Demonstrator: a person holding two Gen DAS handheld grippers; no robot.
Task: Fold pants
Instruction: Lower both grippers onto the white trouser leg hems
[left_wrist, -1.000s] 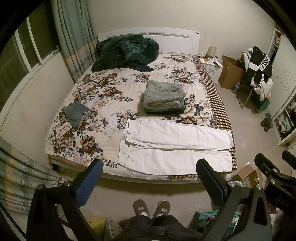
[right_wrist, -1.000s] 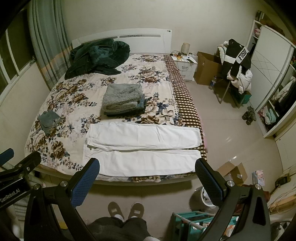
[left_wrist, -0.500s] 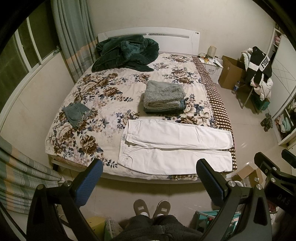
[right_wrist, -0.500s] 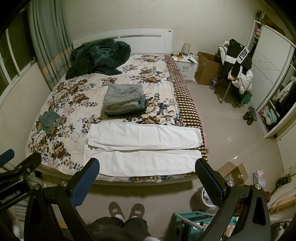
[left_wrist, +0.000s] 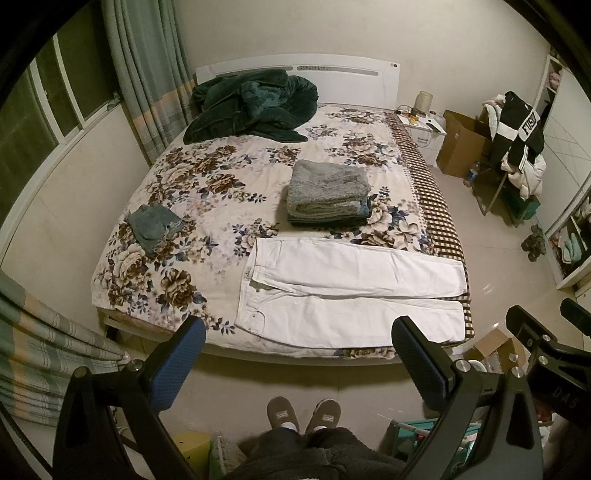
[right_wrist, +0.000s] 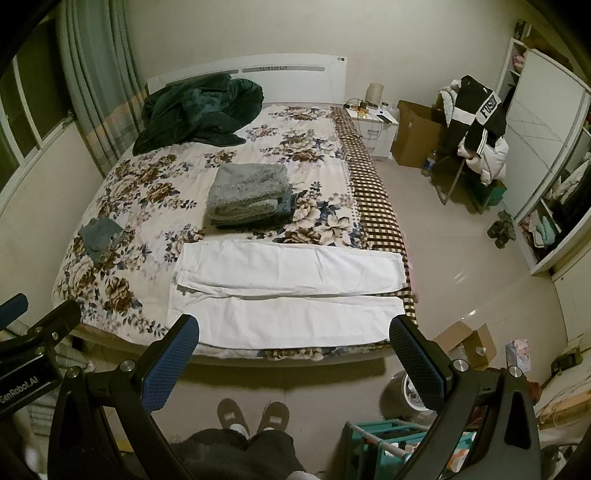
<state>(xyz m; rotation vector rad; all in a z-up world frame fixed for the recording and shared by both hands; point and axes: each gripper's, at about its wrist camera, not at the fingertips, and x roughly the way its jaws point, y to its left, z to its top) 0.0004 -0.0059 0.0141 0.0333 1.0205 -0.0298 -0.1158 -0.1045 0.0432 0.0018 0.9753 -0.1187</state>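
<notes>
White pants (left_wrist: 351, 291) lie flat along the near edge of the floral bed (left_wrist: 221, 192), waist to the left, legs side by side running right. They also show in the right wrist view (right_wrist: 288, 291). My left gripper (left_wrist: 295, 354) is open and empty, held high above the floor in front of the bed. My right gripper (right_wrist: 291, 354) is open and empty at a similar height, to the right of the left one. Neither touches the pants.
A stack of folded grey clothes (left_wrist: 328, 192) lies behind the pants. A small folded denim piece (left_wrist: 153, 225) lies at the left. A dark green blanket (left_wrist: 251, 107) is heaped at the headboard. A cardboard box (right_wrist: 461, 343) and a teal rack (right_wrist: 391, 443) stand on the floor right.
Almost nothing. The right wrist view has shifted very slightly; both grippers stay open and the pants have not moved.
</notes>
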